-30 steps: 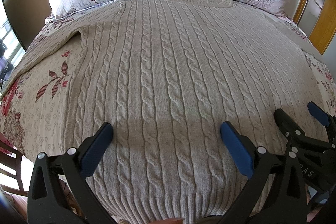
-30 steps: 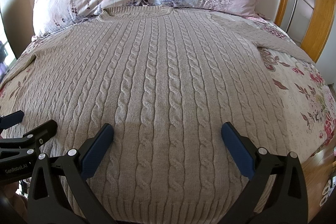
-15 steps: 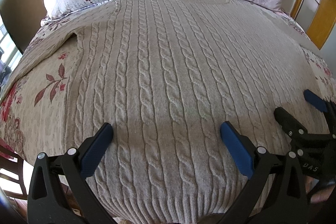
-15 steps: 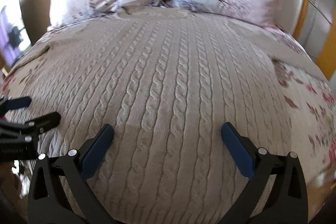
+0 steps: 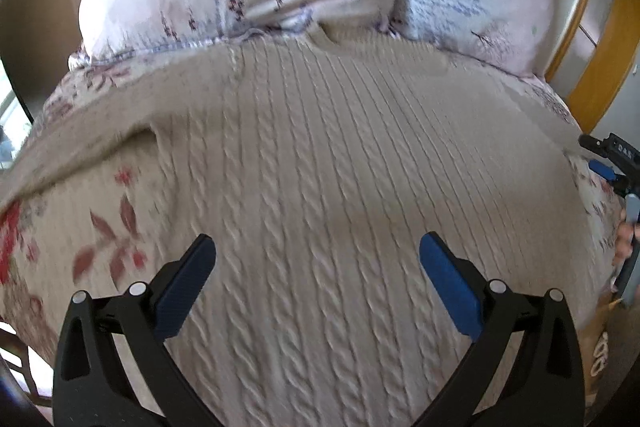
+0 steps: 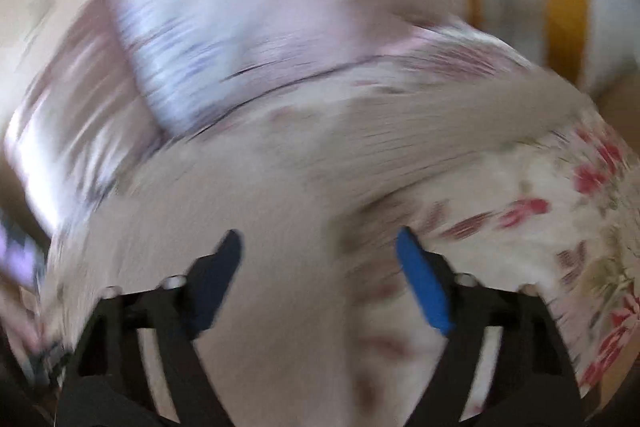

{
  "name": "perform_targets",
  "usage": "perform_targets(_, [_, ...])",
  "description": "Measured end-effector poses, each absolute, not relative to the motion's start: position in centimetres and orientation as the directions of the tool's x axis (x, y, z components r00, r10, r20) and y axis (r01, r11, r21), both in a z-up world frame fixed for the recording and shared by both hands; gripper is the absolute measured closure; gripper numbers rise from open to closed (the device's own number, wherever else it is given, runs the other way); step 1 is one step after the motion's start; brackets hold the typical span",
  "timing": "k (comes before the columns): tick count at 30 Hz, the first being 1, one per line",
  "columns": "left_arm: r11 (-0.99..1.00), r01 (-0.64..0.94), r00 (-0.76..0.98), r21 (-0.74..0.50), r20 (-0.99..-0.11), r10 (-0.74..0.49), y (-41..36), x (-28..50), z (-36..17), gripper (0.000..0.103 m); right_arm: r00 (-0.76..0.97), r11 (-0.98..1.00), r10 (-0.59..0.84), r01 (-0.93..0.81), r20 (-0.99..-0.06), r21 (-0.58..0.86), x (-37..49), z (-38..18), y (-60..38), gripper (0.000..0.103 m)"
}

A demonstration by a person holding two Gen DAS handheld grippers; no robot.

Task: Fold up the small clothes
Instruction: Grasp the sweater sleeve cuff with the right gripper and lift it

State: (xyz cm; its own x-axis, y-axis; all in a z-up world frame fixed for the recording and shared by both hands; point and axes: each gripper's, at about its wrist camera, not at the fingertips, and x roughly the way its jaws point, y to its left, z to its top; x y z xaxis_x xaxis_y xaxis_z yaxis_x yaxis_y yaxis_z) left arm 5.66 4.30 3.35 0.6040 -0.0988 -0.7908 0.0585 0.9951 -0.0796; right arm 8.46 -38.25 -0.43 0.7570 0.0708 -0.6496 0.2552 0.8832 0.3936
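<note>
Right wrist view: sweater (image 6: 280, 227) blurred.

The left hand-held gripper (image 5: 316, 267) points forward and downward, its two black arms spread in a wide V and its blue pads (image 5: 448, 287) far apart with nothing clamped between them. The right hand-held gripper (image 6: 318, 267) is heavily blurred; its jaws have just been closing and stand narrower than the left's, pads apart, with nothing gripped. In the left wrist view it shows at the right edge, fingers (image 5: 624, 239) of the person's hand wrapped around its handle.
</note>
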Motion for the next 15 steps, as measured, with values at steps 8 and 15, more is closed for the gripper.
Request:
perform_targets(8, [0.997, 0.073, 0.605, -0.016, -0.794, -0.057, 4.7, 9.9, 3.9, 0.002, 0.729, 0.556, 0.059, 0.544, -0.682, 0.628, 10.3, -4.6, -50.5, 0.054])
perform_targets(15, [0.993, 0.081, 0.567, -0.082, -0.816, -0.113, 4.6, 13.3, 3.3, 0.002, 0.753, 0.460, 0.018, 0.578, -0.658, 0.674, 11.0, -5.3, -54.1, 0.074])
